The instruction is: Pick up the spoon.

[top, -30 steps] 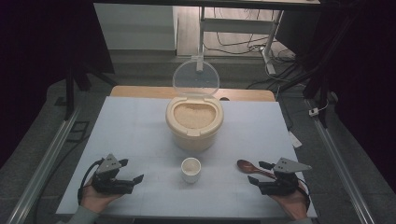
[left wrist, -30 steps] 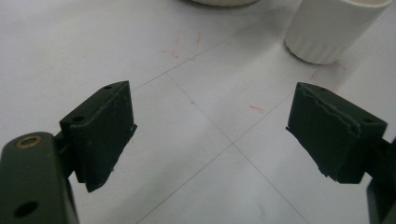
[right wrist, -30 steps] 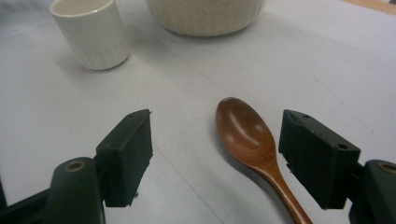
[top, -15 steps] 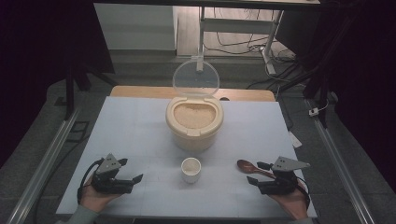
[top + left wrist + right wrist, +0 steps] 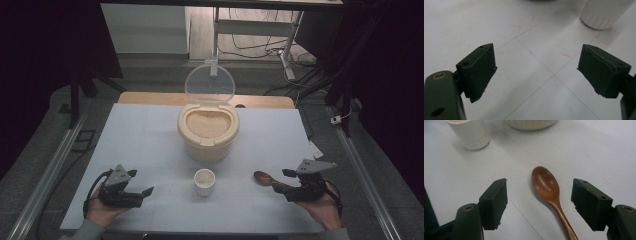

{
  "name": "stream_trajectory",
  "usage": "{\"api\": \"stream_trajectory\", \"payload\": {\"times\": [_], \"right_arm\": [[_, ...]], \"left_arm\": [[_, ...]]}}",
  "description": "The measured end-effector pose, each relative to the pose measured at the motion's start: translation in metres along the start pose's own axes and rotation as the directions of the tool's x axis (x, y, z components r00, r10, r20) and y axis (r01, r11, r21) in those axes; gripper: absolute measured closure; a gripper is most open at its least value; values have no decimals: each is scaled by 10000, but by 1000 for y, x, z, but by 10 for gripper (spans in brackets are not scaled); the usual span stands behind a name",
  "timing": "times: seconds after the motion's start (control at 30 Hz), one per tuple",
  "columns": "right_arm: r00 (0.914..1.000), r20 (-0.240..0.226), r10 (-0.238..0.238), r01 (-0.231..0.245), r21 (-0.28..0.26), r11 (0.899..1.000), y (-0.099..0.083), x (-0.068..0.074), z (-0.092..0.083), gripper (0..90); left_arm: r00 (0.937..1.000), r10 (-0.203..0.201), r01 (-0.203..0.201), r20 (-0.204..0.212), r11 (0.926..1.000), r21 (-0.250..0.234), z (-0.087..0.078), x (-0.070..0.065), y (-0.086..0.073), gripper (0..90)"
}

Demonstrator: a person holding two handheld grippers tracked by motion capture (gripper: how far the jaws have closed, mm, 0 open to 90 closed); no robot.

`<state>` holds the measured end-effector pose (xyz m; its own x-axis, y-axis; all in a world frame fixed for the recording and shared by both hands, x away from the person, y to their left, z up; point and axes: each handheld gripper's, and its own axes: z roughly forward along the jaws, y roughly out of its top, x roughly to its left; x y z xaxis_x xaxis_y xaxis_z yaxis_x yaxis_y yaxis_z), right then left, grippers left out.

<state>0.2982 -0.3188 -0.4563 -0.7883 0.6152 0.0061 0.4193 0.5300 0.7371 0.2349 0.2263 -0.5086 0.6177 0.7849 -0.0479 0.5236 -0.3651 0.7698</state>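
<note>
A cream rice container [image 5: 207, 131] full of grains stands mid-table, its clear round lid [image 5: 209, 83] tipped up behind it. In front of it sits a small white ribbed cup [image 5: 204, 181] [image 5: 606, 12] [image 5: 470, 133]. A brown wooden spoon [image 5: 263, 178] [image 5: 548, 187] lies flat to the cup's right, bowl up, handle running back between the jaws of my right gripper [image 5: 286, 184] [image 5: 541, 202], which is open and apart from it. My left gripper [image 5: 142, 194] [image 5: 537, 72] rests open near the front left, over bare table.
The white table top [image 5: 145, 135] has faint grid lines and red marks. Metal rails [image 5: 47, 175] run along both sides, with a wooden board [image 5: 150, 98] at the far edge. Cables and a frame stand beyond the table.
</note>
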Motion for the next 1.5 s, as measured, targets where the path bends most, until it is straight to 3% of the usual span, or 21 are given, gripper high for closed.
{"api": "stream_trajectory", "payload": {"times": [0.07, 0.2, 0.4, 0.6, 0.67, 0.8, 0.83, 0.87, 0.9, 1.07, 1.2, 1.27, 1.3, 1.33, 1.37, 1.43, 1.5], "right_arm": [[9997, 215, -152, 144, 354, 9993, 4, -3, -3, 296], [9994, 181, -292, 275, 847, 9960, 10, -10, -5, 306], [9967, 155, -795, 749, 1972, 9775, 21, -24, -6, 307], [9935, -152, -1124, 1120, 2871, 9513, 21, -35, -2, 305], [9936, -152, -1116, 1111, 2963, 9486, 21, -35, -1, 305], [9926, -281, -1182, 1207, 3403, 9325, 20, -36, 3, 315], [9926, -281, -1182, 1207, 3403, 9325, 20, -36, 3, 315], [9922, -383, -1187, 1245, 3590, 9250, 19, -38, 5, 322], [9922, -383, -1187, 1245, 3590, 9250, 19, -38, 5, 322], [9927, -722, -966, 1174, 3953, 9110, 16, -42, 14, 336], [9885, -1056, -1080, 1435, 4324, 8902, 13, -41, 25, 337], [9884, -1057, -1087, 1445, 4380, 8873, 13, -40, 27, 341], [9886, -993, -1129, 1460, 4548, 8786, 12, -41, 30, 355], [9886, -993, -1129, 1460, 4548, 8786, 12, -41, 30, 355], [9889, -986, -1108, 1445, 4726, 8694, 10, -43, 31, 371], [9895, -950, -1087, 1414, 4865, 8622, 8, -45, 30, 391], [9900, -948, -1048, 1380, 4899, 8608, 6, -46, 29, 408]], "left_arm": [[10000, -52, 52, -24, 10000, 11, 0, 1, -1, 145], [10000, -26, 26, -36, 10000, 36, 1, 1, 0, 145], [10000, -19, 21, -86, 9999, 166, 4, 3, 0, 141], [10000, -17, 18, -56, 9998, 210, 4, 4, -2, 141], [10000, -27, 28, -52, 9997, 231, 4, 5, -2, 141], [10000, -34, 35, -36, 9998, 219, 4, 5, -3, 141], [10000, -24, 24, -31, 9997, 228, 4, 5, -3, 141], [10000, -27, 28, -23, 9997, 236, 4, 5, -3, 141], [10000, -33, 34, -19, 9997, 252, 5, 6, -3, 141], [10000, -44, 43, 14, 9996, 295, 6, 6, -4, 138], [10000, -36, 36, 21, 9994, 334, 6, 6, -4, 137], [10000, -20, 20, 21, 9994, 354, 7, 6, -4, 137], [10000, -10, 9, 24, 9994, 358, 7, 6, -4, 136], [10000, 2, -3, 31, 9993, 368, 7, 6, -4, 136], [10000, 7, -9, 36, 9993, 381, 7, 5, -4, 136], [10000, 32, -34, 49, 9992, 389, 7, 5, -4, 136], [10000, 38, -40, 54, 9992, 389, 7, 5, -4, 136]]}}
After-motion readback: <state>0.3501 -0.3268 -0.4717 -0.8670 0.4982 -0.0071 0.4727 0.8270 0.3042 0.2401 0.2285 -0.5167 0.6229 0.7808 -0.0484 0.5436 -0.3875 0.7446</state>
